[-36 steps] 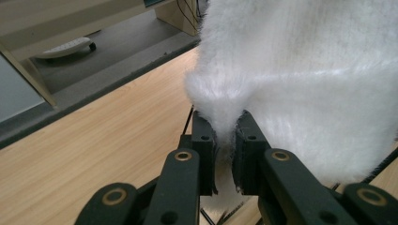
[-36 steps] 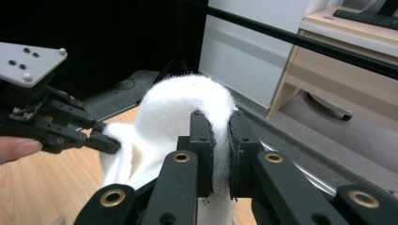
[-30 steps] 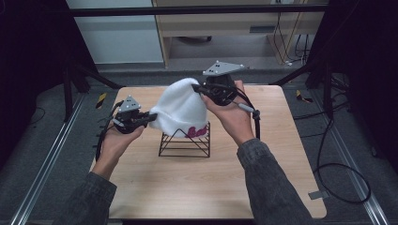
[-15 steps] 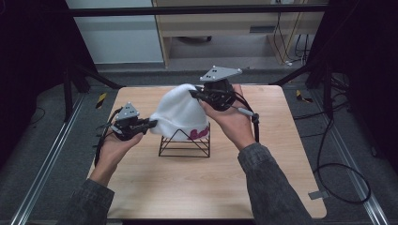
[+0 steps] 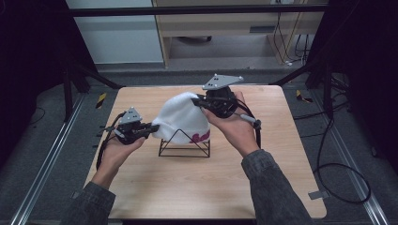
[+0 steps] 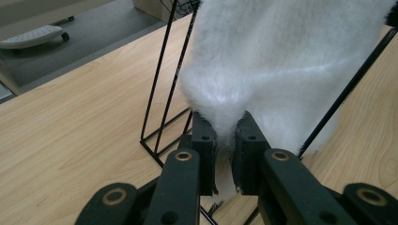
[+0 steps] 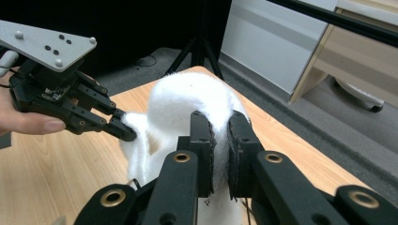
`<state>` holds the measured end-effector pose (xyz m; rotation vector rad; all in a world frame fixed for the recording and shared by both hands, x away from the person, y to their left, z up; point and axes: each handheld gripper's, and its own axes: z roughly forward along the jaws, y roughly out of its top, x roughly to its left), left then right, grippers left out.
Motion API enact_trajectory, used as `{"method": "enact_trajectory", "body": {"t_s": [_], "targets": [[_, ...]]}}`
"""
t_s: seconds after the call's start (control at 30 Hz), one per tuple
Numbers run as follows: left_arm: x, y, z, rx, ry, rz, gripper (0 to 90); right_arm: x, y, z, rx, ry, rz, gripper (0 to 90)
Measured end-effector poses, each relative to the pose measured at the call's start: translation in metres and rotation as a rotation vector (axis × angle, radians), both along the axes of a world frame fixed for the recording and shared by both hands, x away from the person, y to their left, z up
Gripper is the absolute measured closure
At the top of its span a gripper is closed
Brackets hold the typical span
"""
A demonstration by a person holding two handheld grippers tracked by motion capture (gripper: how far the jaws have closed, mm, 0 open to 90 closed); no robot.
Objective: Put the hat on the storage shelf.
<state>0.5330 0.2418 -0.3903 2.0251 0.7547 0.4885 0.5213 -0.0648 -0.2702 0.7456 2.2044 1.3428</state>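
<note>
The left gripper (image 5: 151, 127) is pinching the lower left edge of the white fuzzy hat (image 5: 180, 117), its jaws closed tight on a fold of the knit, as the left gripper view shows with the fabric (image 6: 281, 61) bunching between the pads. The right gripper (image 5: 199, 100) is clamping the hat's upper right edge in the same narrow way, and in the right gripper view the white fabric (image 7: 187, 101) is squeezed between its jaws while the left gripper (image 7: 126, 132) is gripping the far side.

Over the last second the hat has been coming down a little and spreading wider across the black wire stand (image 5: 184, 143), which is sitting near the middle of the wooden table (image 5: 155, 187). Both hands have barely been shifting. I am reading that as the hat being stretched open and settled over the frame, so the fitting looks well along. Whether the rim is already hooking the frame's far side I cannot quite tell, since the cloth is covering it. A pink mark is showing at the hat's lower right hem.
</note>
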Motion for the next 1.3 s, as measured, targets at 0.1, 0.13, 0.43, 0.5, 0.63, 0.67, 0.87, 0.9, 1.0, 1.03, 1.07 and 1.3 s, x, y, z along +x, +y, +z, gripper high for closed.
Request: {"method": "enact_trajectory", "body": {"t_s": [0.1, 0.13, 0.43, 0.5, 0.63, 0.67, 0.87, 0.9, 1.0, 1.03, 1.07, 1.3], "targets": [[0.000, -0.001, -0.007, 0.002, 0.009, 0.000, 81.0, 0.002, -0.001, -0.006, -0.022, 0.015, -0.002, 83.2], [0.000, -0.001, -0.009, 0.004, 0.011, -0.002, 81.1, 0.002, -0.001, -0.007, -0.022, 0.018, -0.001, 83.2], [-0.002, 0.000, -0.015, 0.011, 0.020, 0.003, 81.5, -0.001, 0.003, -0.015, -0.035, 0.034, 0.016, 83.1], [-0.003, -0.001, -0.015, 0.007, 0.020, 0.004, 81.6, 0.000, 0.003, -0.016, -0.034, 0.038, 0.017, 83.1], [-0.002, 0.000, -0.016, 0.010, 0.024, 0.001, 81.6, 0.001, 0.003, -0.017, -0.036, 0.045, 0.016, 83.1], [-0.002, 0.000, -0.016, 0.011, 0.028, 0.002, 81.6, 0.002, 0.003, -0.018, -0.034, 0.051, 0.016, 83.1], [-0.004, 0.001, -0.022, 0.004, 0.035, 0.004, 81.7, 0.002, 0.004, -0.023, -0.041, 0.069, 0.017, 83.0], [-0.004, 0.001, -0.024, 0.006, 0.039, 0.004, 81.8, 0.002, 0.005, -0.024, -0.042, 0.070, 0.022, 83.0], [-0.003, 0.003, -0.028, 0.009, 0.049, 0.009, 81.9, 0.002, 0.009, -0.027, -0.056, 0.085, 0.030, 82.9], [-0.003, 0.003, -0.028, 0.009, 0.049, 0.009, 81.9, 0.002, 0.009, -0.027, -0.056, 0.085, 0.030, 82.9], [-0.003, 0.003, -0.028, 0.015, 0.048, 0.010, 81.9, 0.002, 0.009, -0.028, -0.059, 0.086, 0.032, 82.8], [-0.004, 0.005, -0.036, 0.017, 0.065, 0.003, 82.0, 0.005, 0.015, -0.032, -0.083, 0.109, 0.034, 83.1]]}}
